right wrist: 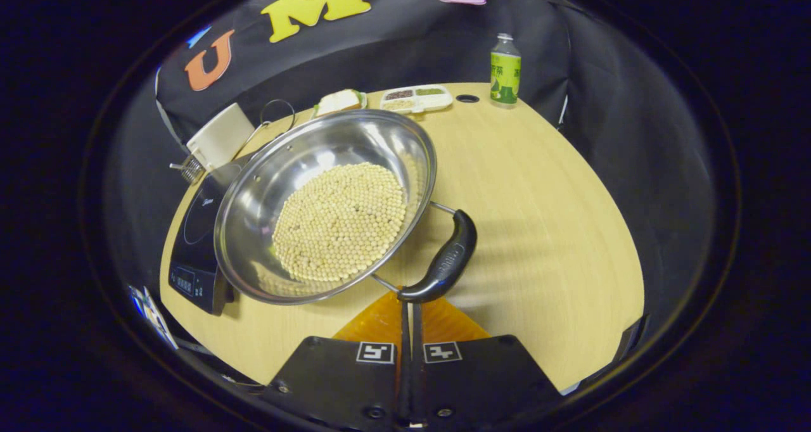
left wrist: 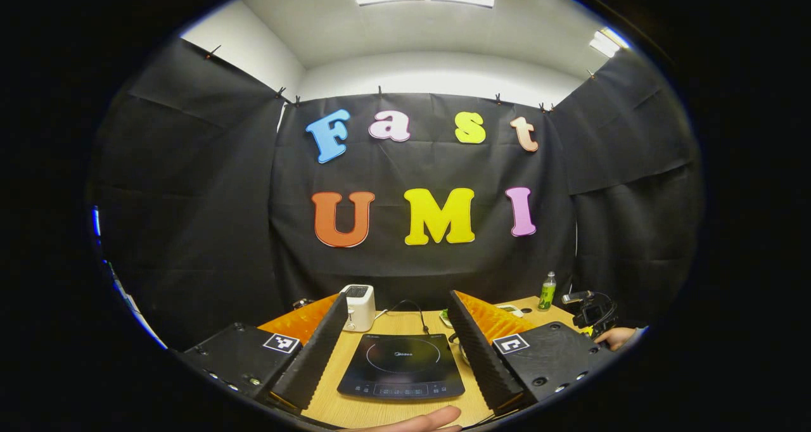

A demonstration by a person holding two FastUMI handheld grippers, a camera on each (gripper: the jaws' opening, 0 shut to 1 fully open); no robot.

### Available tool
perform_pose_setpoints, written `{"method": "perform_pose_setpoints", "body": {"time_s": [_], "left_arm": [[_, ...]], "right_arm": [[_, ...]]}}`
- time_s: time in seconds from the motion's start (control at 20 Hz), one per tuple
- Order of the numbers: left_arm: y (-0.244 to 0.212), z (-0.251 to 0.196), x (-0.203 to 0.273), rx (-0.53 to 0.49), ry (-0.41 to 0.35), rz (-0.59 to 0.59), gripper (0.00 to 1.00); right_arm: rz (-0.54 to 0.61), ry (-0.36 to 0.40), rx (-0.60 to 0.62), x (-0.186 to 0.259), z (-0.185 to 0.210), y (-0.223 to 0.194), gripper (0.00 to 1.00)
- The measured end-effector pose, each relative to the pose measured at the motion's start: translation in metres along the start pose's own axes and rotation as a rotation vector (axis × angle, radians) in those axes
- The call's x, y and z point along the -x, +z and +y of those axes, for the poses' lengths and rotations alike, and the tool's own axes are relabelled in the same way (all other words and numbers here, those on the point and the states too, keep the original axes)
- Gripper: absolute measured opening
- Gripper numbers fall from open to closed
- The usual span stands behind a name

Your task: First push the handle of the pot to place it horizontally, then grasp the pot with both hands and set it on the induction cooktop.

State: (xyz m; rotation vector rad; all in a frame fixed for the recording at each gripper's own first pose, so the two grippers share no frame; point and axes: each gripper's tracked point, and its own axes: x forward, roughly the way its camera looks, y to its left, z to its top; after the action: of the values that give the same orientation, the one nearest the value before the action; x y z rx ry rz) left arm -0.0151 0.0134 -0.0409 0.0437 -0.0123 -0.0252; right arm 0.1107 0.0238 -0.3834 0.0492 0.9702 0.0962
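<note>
- While the left tongs (left wrist: pixel 398 349) hang above the near edge of the bench (left wrist: pixel 393 323) with their fingers spread wide and nothing between them, they frame the single cooktop (left wrist: pixel 400 365). I judge they wait clear until the two-handed lift.
- In this left gripper view I count one white toaster (left wrist: pixel 359 307) behind the cooktop, one green bottle (left wrist: pixel 547 291) at the far right, and one cable (left wrist: pixel 415 311) running to the cooktop. A fingertip (left wrist: pixel 421 421) of the holding hand shows at the bottom edge. Far right, a hand (left wrist: pixel 616 337) carries the other tool.
- In the right gripper view, the right tongs (right wrist: pixel 408 311) are closed to a narrow slit, tips right at the near end of the pot's black handle (right wrist: pixel 447 260). They grip nothing, which suits pushing the handle round rather than grasping it.
- The one pot (right wrist: pixel 260 185), with a layer of pale beans (right wrist: pixel 342 220) in it, stands on the bench, its far rim overlapping the cooktop's edge in this view. Whether it rests on the cooktop I cannot tell; it is not centred there.
- Beyond it: one toaster, one bottle, one divided tray (right wrist: pixel 416 98), and one plate (right wrist: pixel 341 101) beside it.
</note>
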Motion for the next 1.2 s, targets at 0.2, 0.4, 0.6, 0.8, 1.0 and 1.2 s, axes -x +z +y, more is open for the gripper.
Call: {"method": "perform_pose_setpoints", "body": {"time_s": [0.2,0.4,0.6,0.8,1.0,1.2], "left_arm": [[-0.009,-0.005,-0.006,0.001,0.003,0.023,0.95],[-0.016,-0.013,-0.020,0.052,-0.016,0.036,0.95],[-0.017,-0.011,-0.033,0.038,-0.018,0.024,0.95],[-0.030,-0.017,-0.049,0.022,-0.029,0.039,0.95],[-0.045,-0.025,-0.070,0.036,-0.034,0.087,0.95],[-0.062,-0.047,-0.101,0.057,-0.066,0.137,0.95]], "right_arm": [[-0.013,-0.008,-0.028,-0.006,-0.013,0.012,0.04],[-0.029,-0.024,-0.045,-0.015,-0.029,0.027,0.04],[-0.078,-0.037,-0.112,-0.024,-0.044,0.051,0.04],[-0.098,-0.054,-0.115,-0.034,-0.054,0.068,0.04],[-0.097,-0.071,-0.101,-0.037,-0.059,0.075,0.04],[-0.101,-0.069,-0.076,-0.031,-0.061,0.078,0.04]]}}
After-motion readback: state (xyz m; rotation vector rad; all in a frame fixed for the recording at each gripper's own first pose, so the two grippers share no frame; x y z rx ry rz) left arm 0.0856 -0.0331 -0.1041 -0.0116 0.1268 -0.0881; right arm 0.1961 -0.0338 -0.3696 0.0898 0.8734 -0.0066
